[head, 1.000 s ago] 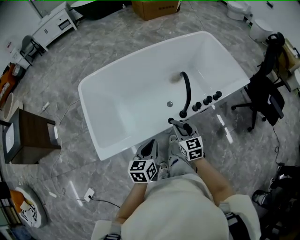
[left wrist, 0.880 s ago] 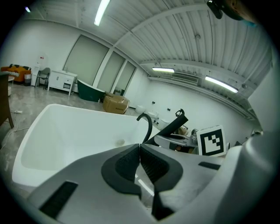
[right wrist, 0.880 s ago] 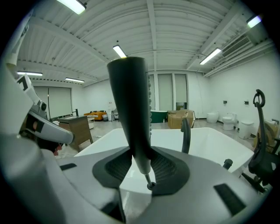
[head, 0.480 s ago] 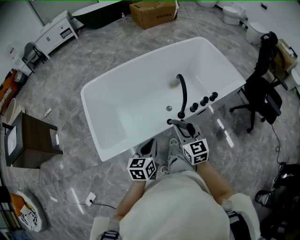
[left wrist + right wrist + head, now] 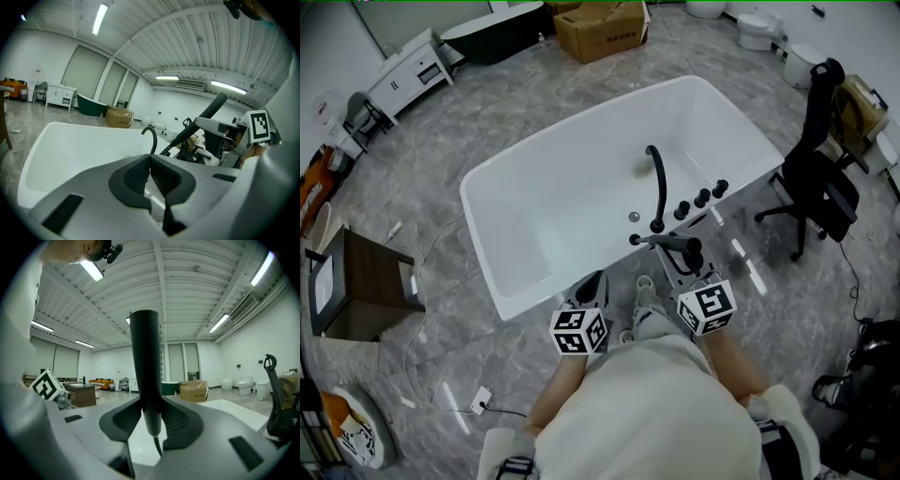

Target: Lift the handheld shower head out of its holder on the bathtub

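A white bathtub (image 5: 572,127) stands on the grey floor in front of me, with a black curved faucet (image 5: 656,187) and three black knobs (image 5: 701,199) on its near rim. The black handheld shower head (image 5: 661,241) is in my right gripper (image 5: 678,255), above that rim. In the right gripper view its handle (image 5: 145,371) stands upright between the pads, which are shut on it, and the hose (image 5: 158,446) hangs below. My left gripper (image 5: 592,286) hovers by the tub's near side. Its pads (image 5: 161,178) meet with nothing between them.
A black office chair (image 5: 820,178) stands right of the tub. A cardboard box (image 5: 600,28) and toilets (image 5: 759,28) are beyond it. A wooden side table (image 5: 366,281) and a white cabinet (image 5: 412,56) are on the left. A cable with a plug (image 5: 478,394) lies on the floor.
My right gripper has risen with the shower head held in it. The left gripper has lifted a little. Both sets of jaws stand as before.
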`<state>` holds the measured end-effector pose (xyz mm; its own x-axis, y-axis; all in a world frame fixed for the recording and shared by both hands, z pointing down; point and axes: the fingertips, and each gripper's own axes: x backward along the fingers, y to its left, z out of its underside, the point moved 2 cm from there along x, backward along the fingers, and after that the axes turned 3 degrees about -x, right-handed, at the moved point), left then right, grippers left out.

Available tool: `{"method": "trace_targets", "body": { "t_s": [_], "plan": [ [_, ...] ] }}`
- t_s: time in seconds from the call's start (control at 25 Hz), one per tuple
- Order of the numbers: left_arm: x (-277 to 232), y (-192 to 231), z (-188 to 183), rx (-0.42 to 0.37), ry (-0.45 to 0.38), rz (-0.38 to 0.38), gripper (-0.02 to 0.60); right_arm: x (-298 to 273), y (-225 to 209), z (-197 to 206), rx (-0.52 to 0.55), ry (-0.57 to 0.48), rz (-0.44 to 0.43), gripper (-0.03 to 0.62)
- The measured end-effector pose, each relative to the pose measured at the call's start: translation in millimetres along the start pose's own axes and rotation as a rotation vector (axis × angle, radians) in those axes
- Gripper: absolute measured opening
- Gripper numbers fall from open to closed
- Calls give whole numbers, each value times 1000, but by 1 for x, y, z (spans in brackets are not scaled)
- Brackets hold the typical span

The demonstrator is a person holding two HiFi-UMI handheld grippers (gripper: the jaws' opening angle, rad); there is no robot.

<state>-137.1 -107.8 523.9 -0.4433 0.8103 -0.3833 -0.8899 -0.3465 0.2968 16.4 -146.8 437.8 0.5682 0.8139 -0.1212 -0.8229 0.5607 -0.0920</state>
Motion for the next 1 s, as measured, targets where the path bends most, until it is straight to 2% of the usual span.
{"method": "trace_targets", "body": {
  "t_s": [0.64,1.0],
  "plan": [
    [7,-8,-6,-26,-27,22,21,62,3,-100,4,-281,-31,144],
    [4,-7,-3,-24,-25,19,21,92,-16,-133,22,-402,-10,144]
  ]
}}
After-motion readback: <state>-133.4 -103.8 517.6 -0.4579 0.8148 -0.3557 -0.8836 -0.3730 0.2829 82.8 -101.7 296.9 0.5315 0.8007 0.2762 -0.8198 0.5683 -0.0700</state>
